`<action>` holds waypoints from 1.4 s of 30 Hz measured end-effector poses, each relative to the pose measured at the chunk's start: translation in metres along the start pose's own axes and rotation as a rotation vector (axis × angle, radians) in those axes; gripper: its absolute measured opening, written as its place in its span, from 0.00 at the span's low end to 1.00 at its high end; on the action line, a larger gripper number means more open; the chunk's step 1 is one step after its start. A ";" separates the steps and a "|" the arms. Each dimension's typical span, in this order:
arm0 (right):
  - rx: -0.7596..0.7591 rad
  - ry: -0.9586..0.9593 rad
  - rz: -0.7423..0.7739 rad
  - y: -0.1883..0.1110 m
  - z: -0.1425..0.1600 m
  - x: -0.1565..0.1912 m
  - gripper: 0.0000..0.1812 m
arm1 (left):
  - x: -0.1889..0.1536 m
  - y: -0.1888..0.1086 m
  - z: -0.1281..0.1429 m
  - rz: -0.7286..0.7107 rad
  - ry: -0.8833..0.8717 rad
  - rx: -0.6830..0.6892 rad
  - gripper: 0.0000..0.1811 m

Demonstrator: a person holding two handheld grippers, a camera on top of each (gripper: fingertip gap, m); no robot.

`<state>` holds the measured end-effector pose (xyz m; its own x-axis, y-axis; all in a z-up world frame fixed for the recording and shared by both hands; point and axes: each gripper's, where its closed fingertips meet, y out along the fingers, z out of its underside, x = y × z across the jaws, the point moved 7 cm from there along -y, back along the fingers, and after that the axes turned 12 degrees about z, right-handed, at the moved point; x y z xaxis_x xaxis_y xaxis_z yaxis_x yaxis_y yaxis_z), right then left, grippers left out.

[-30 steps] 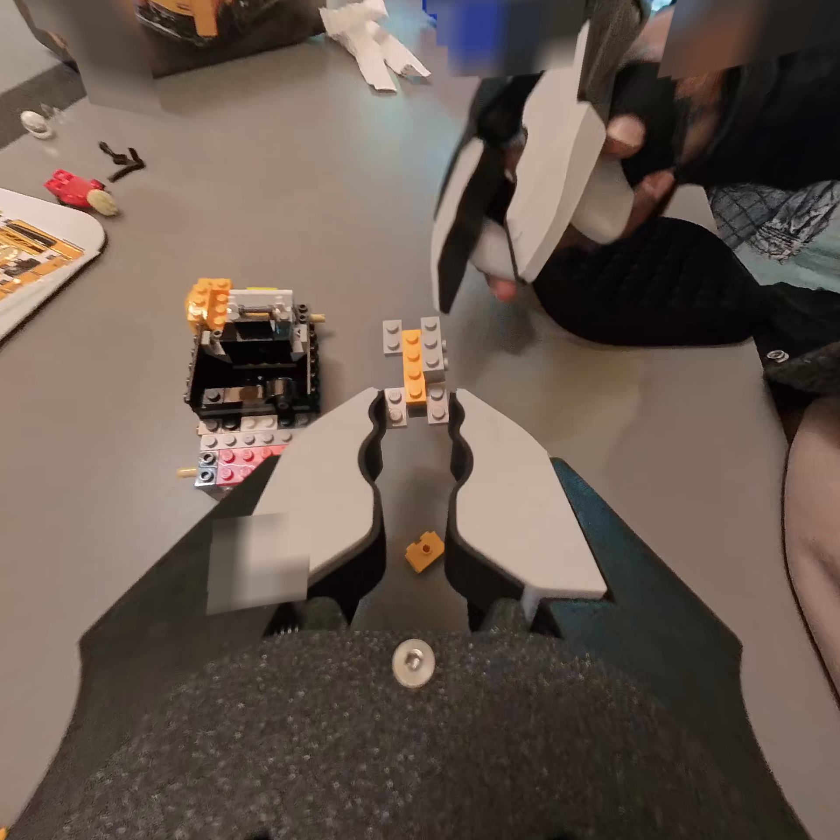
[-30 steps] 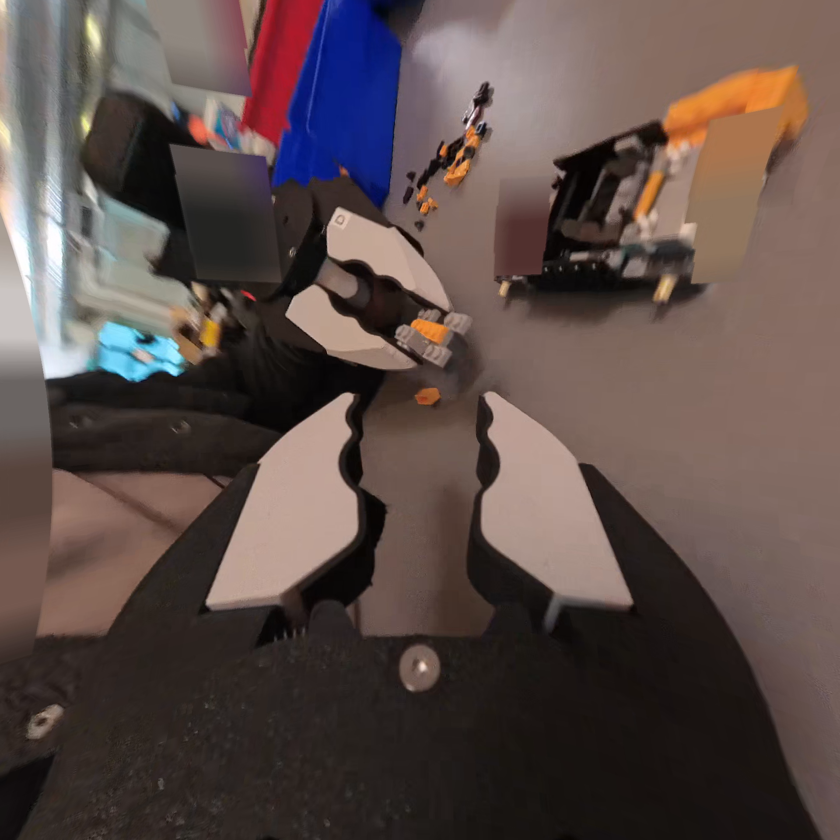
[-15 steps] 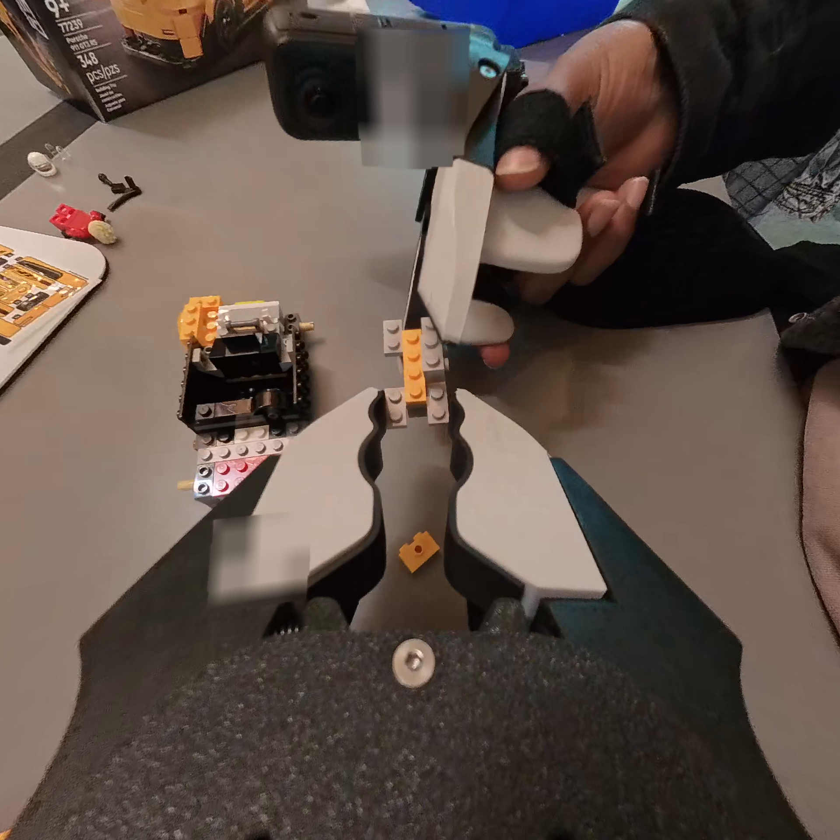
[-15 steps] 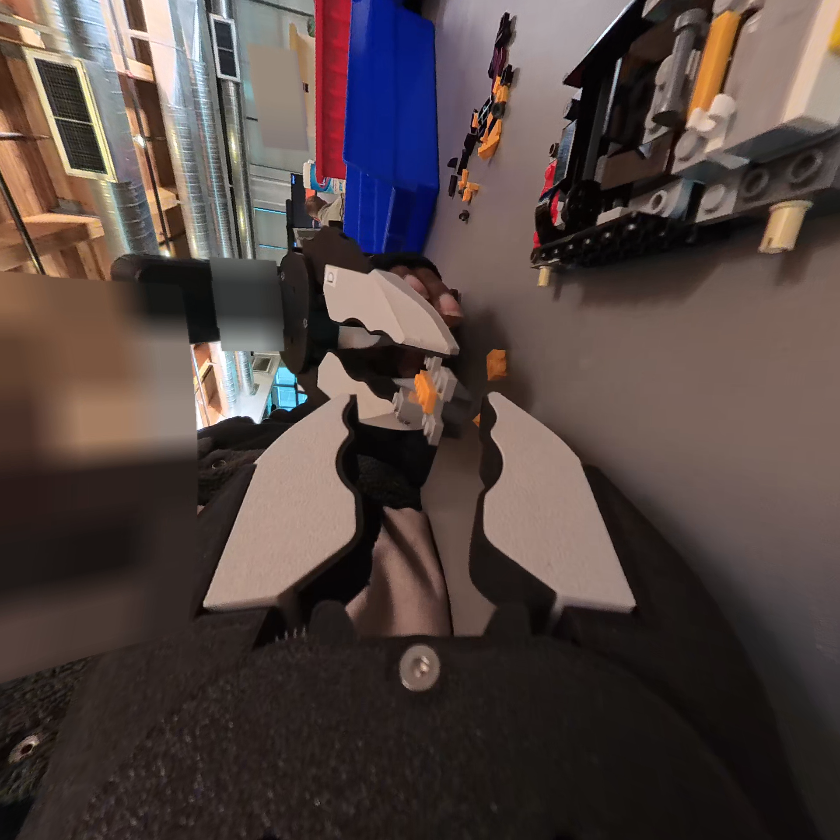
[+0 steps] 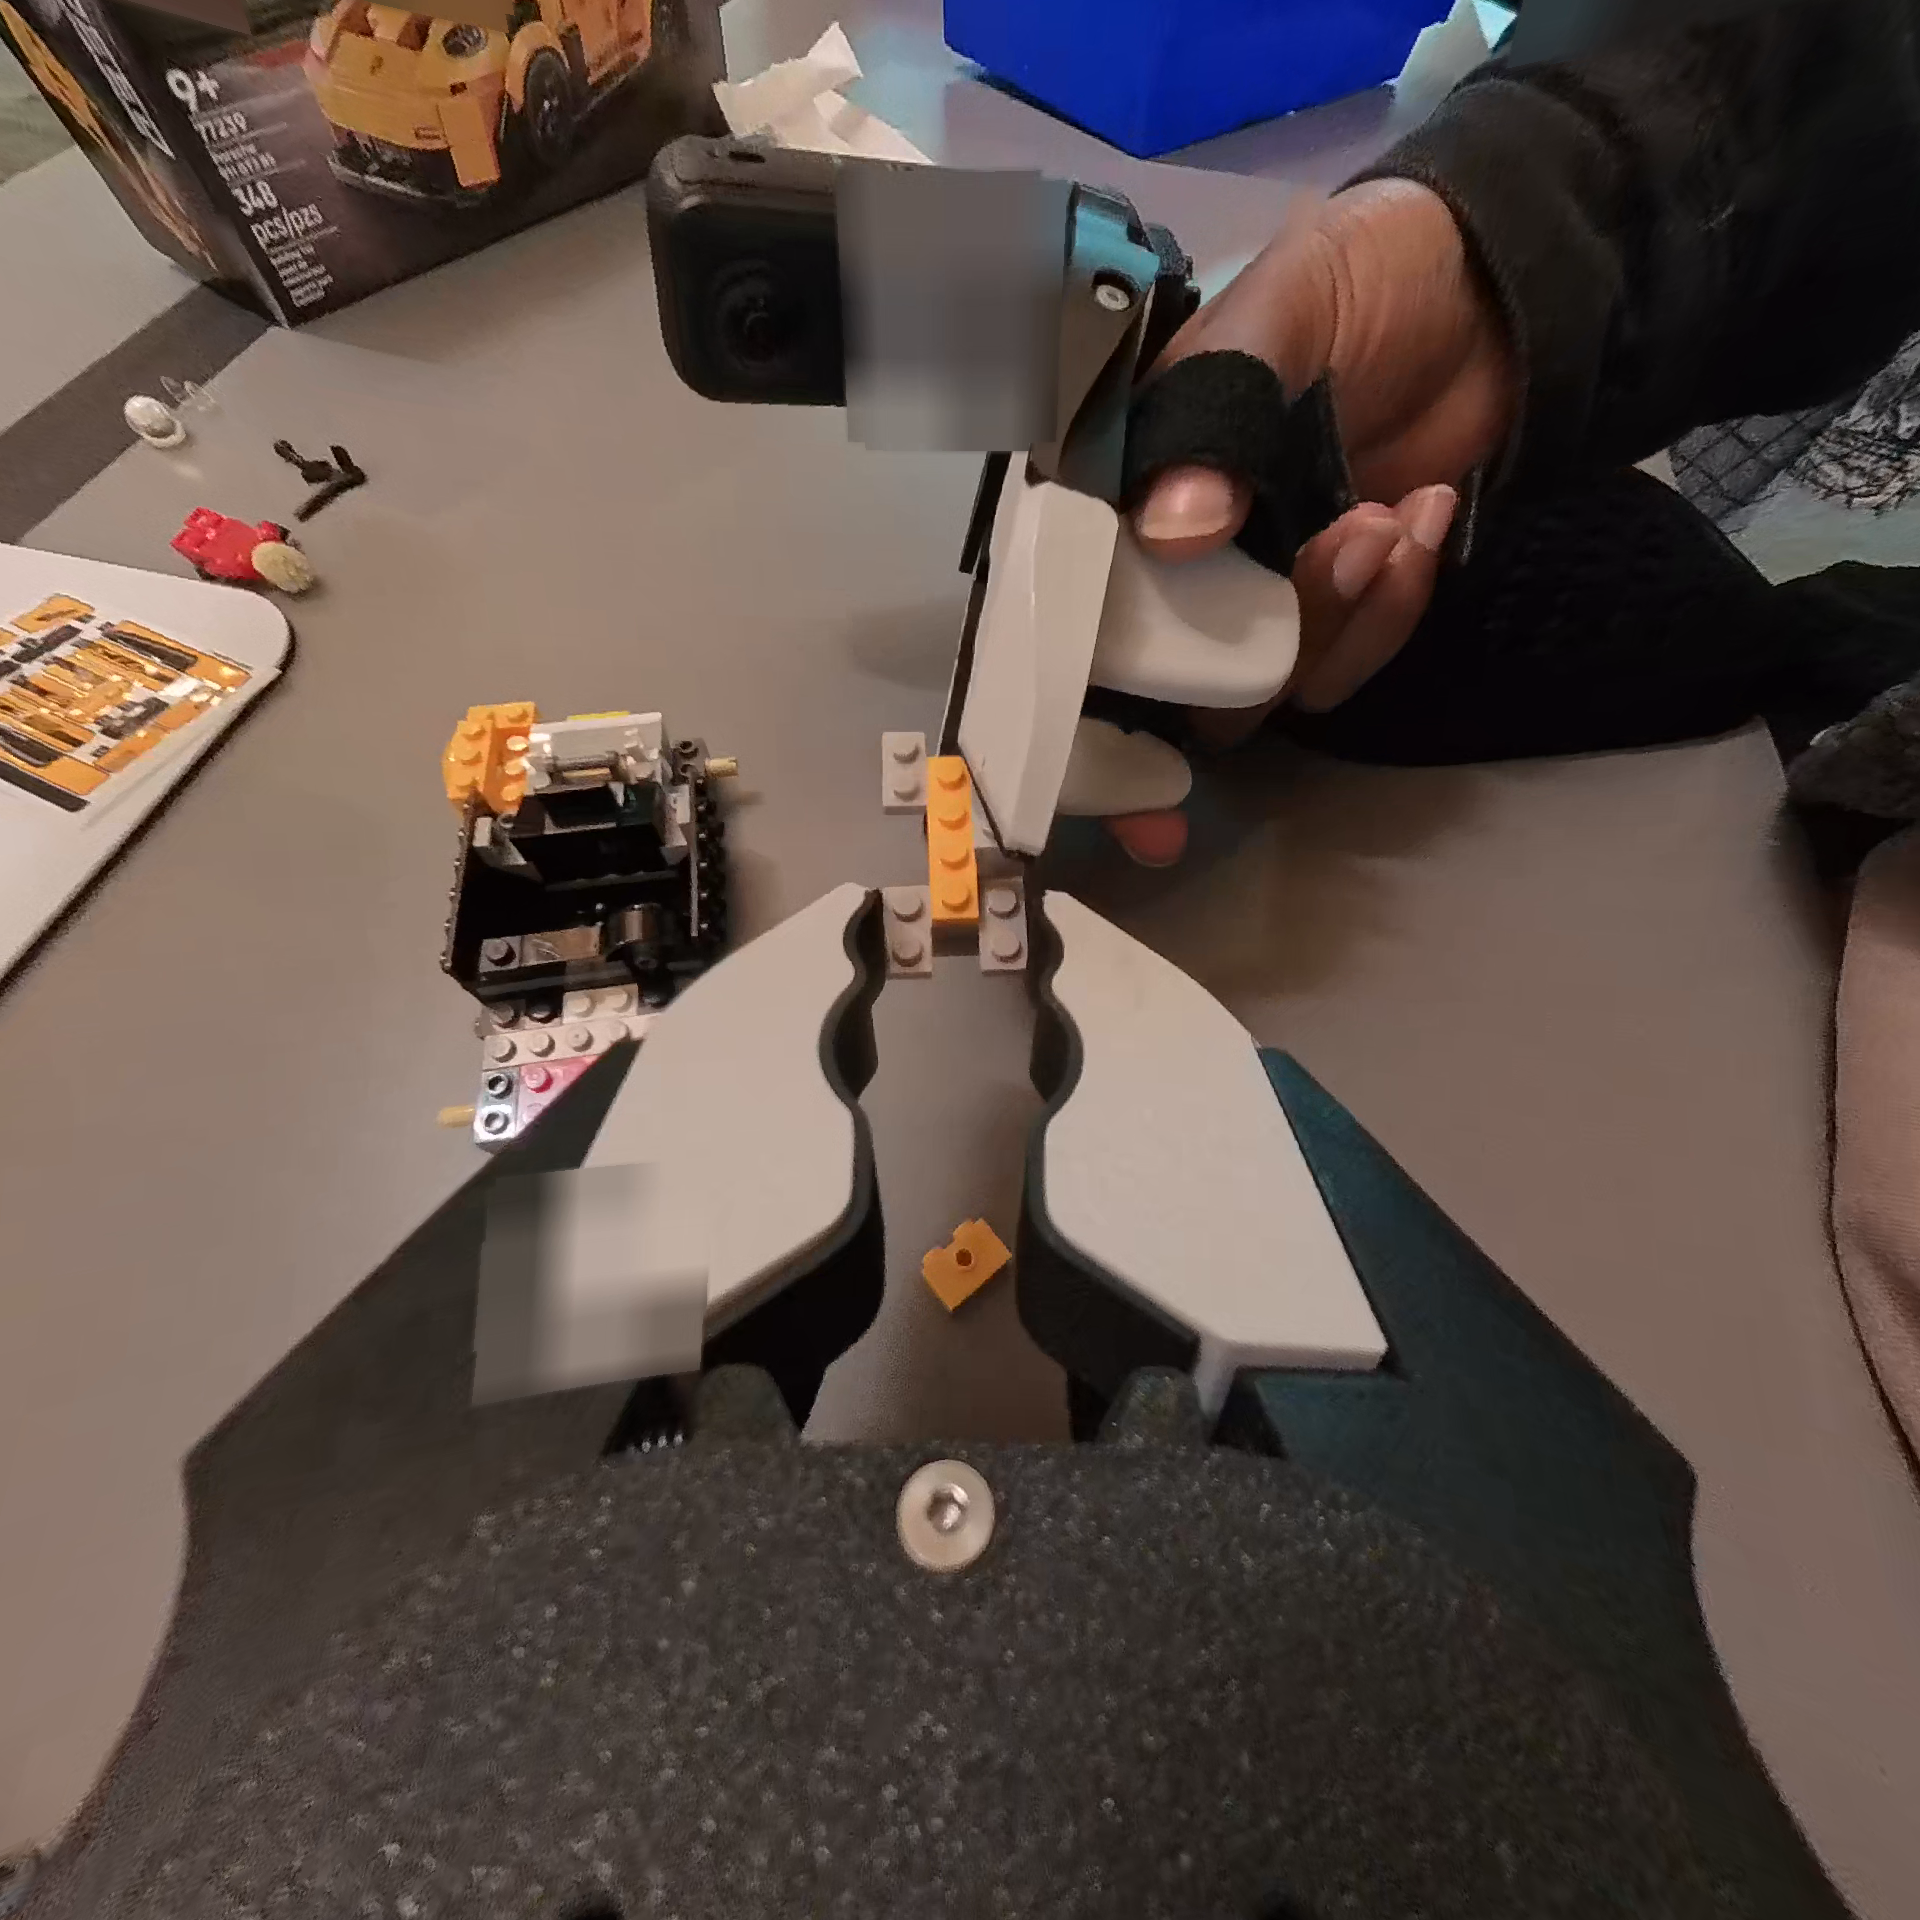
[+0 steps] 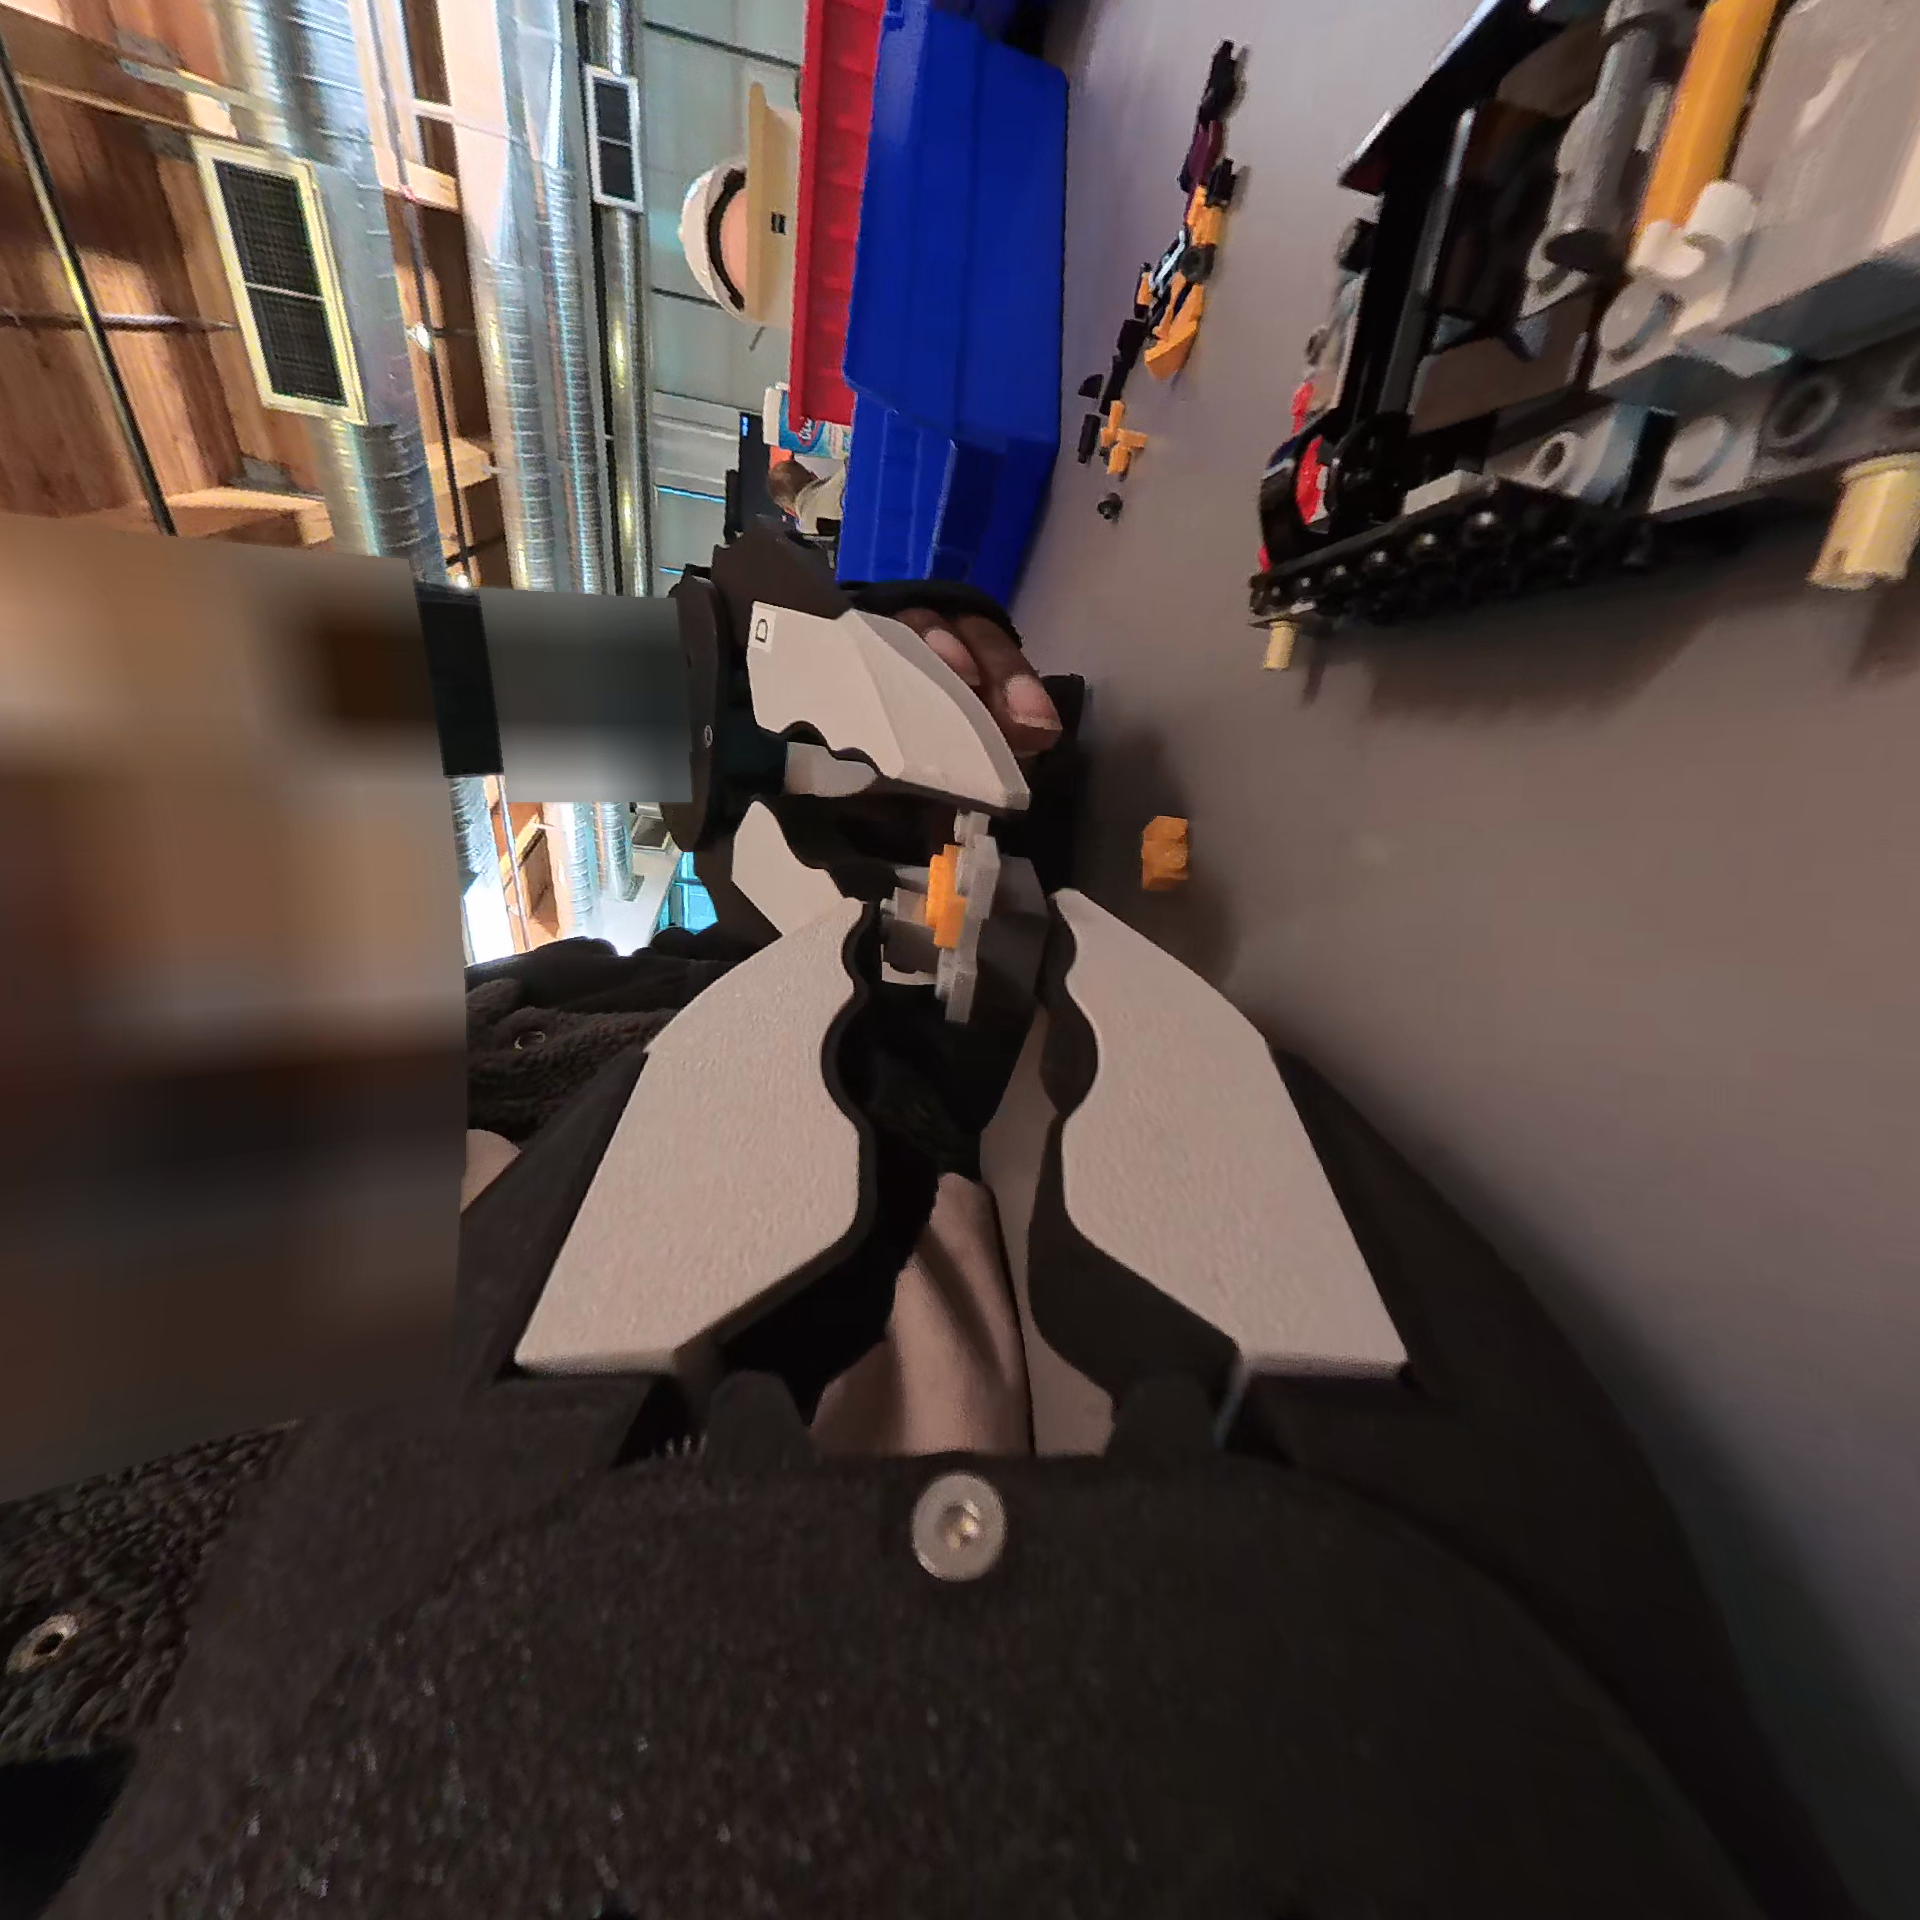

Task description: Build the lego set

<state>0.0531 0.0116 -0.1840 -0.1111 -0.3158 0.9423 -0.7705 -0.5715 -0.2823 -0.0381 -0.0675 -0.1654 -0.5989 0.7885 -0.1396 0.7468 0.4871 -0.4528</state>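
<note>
The table point(image 5: 540, 540) is flat, smooth and grey, w/ small bits spread on it. In the right wrist view the room behind has wood walls, shiny ribbed metal pipes and blue bins point(image 6: 951, 301) at the far table edge. The left gripper point(image 5: 954, 914) has pale grey fingers w/ wavy inner edges and rough black foam behind; its tips pinch the near end of a small grey and orange plate piece point(image 5: 951, 842), bumpy w/ studs, held just above the table. The right gripper point(image 6: 956, 914) comes at the far end of that piece; its fingers are apart, one on each side, and if they touch it can't be told. Left of the piece sits the blocky black, grey and orange car body point(image 5: 587, 862). A tiny orange brick point(image 5: 964, 1259) lies near, between the left fingers. Far left: the set box point(image 5: 343, 135), a booklet point(image 5: 114, 686) w/ round corner, a red bit point(image 5: 223, 540).
</note>
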 end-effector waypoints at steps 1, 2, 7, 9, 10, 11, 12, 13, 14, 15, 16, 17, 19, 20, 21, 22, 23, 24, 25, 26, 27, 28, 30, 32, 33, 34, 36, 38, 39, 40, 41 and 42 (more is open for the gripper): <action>-0.011 -0.013 -0.008 0.000 0.000 0.001 0.15 | -0.001 -0.001 -0.001 -0.010 0.012 -0.003 0.14; -0.019 -0.028 -0.017 0.000 0.000 0.003 0.15 | -0.002 -0.002 -0.003 -0.022 0.029 -0.003 0.14; -0.061 -0.092 -0.051 -0.001 0.003 0.005 0.15 | -0.007 -0.003 -0.007 -0.069 0.103 0.015 0.14; -0.082 -0.120 -0.058 -0.001 0.004 0.006 0.15 | -0.008 -0.004 -0.009 -0.084 0.121 0.017 0.14; -0.094 -0.145 -0.054 -0.001 0.004 0.007 0.15 | -0.008 -0.004 -0.009 -0.093 0.130 0.016 0.14; -0.104 -0.168 -0.052 -0.002 0.004 0.008 0.15 | -0.009 -0.004 -0.010 -0.102 0.139 0.012 0.14; -0.113 -0.182 -0.053 -0.002 0.004 0.009 0.15 | -0.009 -0.005 -0.011 -0.109 0.147 0.007 0.14; -0.120 -0.200 -0.055 -0.002 0.005 0.010 0.15 | -0.009 -0.006 -0.012 -0.116 0.156 0.004 0.14; -0.127 -0.221 -0.053 -0.002 0.005 0.011 0.15 | -0.010 -0.006 -0.012 -0.124 0.170 0.004 0.14; -0.135 -0.248 -0.046 -0.002 0.005 0.012 0.15 | -0.011 -0.006 -0.012 -0.133 0.184 0.004 0.14; -0.145 -0.277 -0.039 -0.003 0.005 0.013 0.15 | -0.011 -0.006 -0.013 -0.143 0.197 0.002 0.14; -0.153 -0.293 -0.039 -0.003 0.005 0.014 0.15 | -0.012 -0.007 -0.013 -0.150 0.210 -0.004 0.14; -0.180 -0.337 -0.047 -0.004 0.005 0.017 0.15 | -0.013 -0.008 -0.015 -0.159 0.231 -0.031 0.14; -0.199 -0.368 -0.048 -0.004 0.006 0.020 0.15 | -0.014 -0.009 -0.016 -0.164 0.243 -0.045 0.14; -0.207 -0.396 -0.045 -0.004 0.006 0.022 0.15 | -0.015 -0.010 -0.017 -0.171 0.259 -0.056 0.14; -0.211 -0.438 -0.036 -0.005 0.006 0.024 0.15 | -0.016 -0.010 -0.018 -0.177 0.277 -0.067 0.14; -0.212 -0.481 -0.019 -0.006 0.007 0.026 0.15 | -0.017 -0.011 -0.018 -0.181 0.297 -0.075 0.14; -0.212 -0.524 -0.015 -0.007 0.008 0.028 0.15 | -0.019 -0.012 -0.019 -0.176 0.319 -0.091 0.14; -0.214 -0.560 -0.017 -0.008 0.010 0.031 0.15 | -0.022 -0.012 -0.020 -0.172 0.340 -0.109 0.14; -0.221 -0.596 -0.010 -0.008 0.011 0.033 0.15 | -0.023 -0.013 -0.021 -0.176 0.365 -0.118 0.14; -0.231 -0.632 0.003 -0.009 0.012 0.035 0.15 | -0.025 -0.013 -0.022 -0.186 0.391 -0.121 0.14; -0.242 -0.670 0.010 -0.010 0.013 0.037 0.15 | -0.026 -0.014 -0.023 -0.192 0.413 -0.128 0.14; -0.260 -0.727 0.009 -0.011 0.015 0.040 0.15 | -0.029 -0.015 -0.025 -0.193 0.438 -0.148 0.14; -0.276 -0.784 0.003 -0.013 0.017 0.041 0.15 | -0.032 -0.014 -0.027 -0.198 0.458 -0.160 0.13; -0.280 -0.792 -0.008 -0.013 0.017 0.042 0.15 | -0.033 -0.014 -0.027 -0.202 0.466 -0.166 0.13; -0.285 -0.797 -0.023 -0.014 0.018 0.042 0.15 | -0.034 -0.015 -0.028 -0.199 0.467 -0.175 0.13; -0.304 -0.803 -0.059 -0.014 0.019 0.043 0.15 | -0.036 -0.016 -0.030 -0.191 0.462 -0.192 0.13; -0.320 -0.798 -0.085 -0.015 0.019 0.041 0.15 | -0.036 -0.015 -0.032 -0.193 0.441 -0.194 0.13; -0.325 -0.795 -0.098 -0.015 0.019 0.042 0.15 | -0.036 -0.015 -0.032 -0.188 0.431 -0.200 0.13; -0.320 -0.782 -0.124 -0.015 0.018 0.043 0.15 | -0.036 -0.016 -0.033 -0.176 0.415 -0.215 0.13; -0.318 -0.760 -0.136 -0.015 0.017 0.043 0.15 | -0.036 -0.017 -0.034 -0.173 0.396 -0.220 0.13; -0.308 -0.738 -0.139 -0.015 0.016 0.043 0.15 | -0.036 -0.017 -0.035 -0.171 0.381 -0.222 0.13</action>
<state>0.0702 -0.0056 -0.1423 0.3584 -0.7371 0.5730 -0.8970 -0.4420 -0.0075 -0.0194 -0.0908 -0.1224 -0.6010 0.7513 0.2726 0.7151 0.6578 -0.2364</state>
